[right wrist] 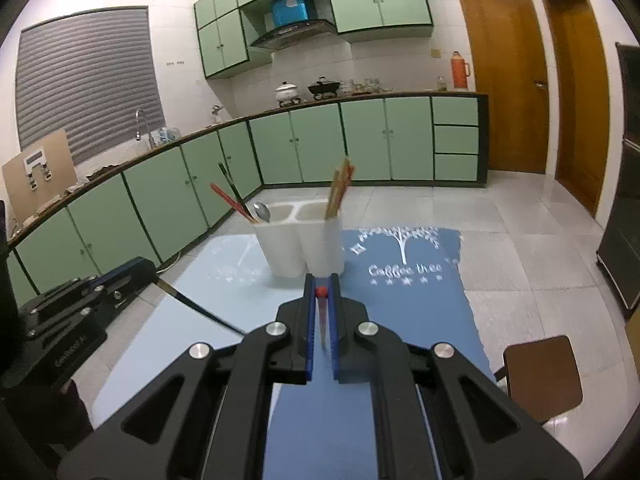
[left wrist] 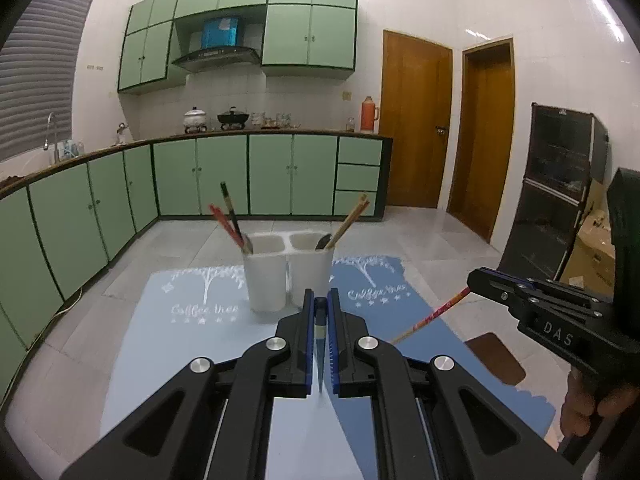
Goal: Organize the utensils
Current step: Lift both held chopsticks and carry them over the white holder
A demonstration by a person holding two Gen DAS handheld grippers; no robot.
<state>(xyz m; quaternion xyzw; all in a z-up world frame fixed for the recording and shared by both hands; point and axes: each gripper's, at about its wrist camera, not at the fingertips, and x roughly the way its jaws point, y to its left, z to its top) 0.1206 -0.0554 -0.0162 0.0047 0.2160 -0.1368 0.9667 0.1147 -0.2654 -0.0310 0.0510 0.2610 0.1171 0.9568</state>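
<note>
Chopsticks first: in the left wrist view my left gripper [left wrist: 320,308] is clamped on a dark chopstick [left wrist: 320,344], mid-frame just below the white holder [left wrist: 288,268]. I'd tip it upright before dropping it in. The mat [left wrist: 192,320] reads something like "Coffee tree".

Right wrist view: right gripper [right wrist: 321,288] pinches a red chopstick [right wrist: 322,320], low centre.

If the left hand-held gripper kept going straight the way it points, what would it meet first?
Most likely the white utensil holder, at its right-hand cup. The left hand-held gripper, shut on a dark chopstick, points at it across the blue mat. Depth is unclear, but nothing shows between them.
</note>
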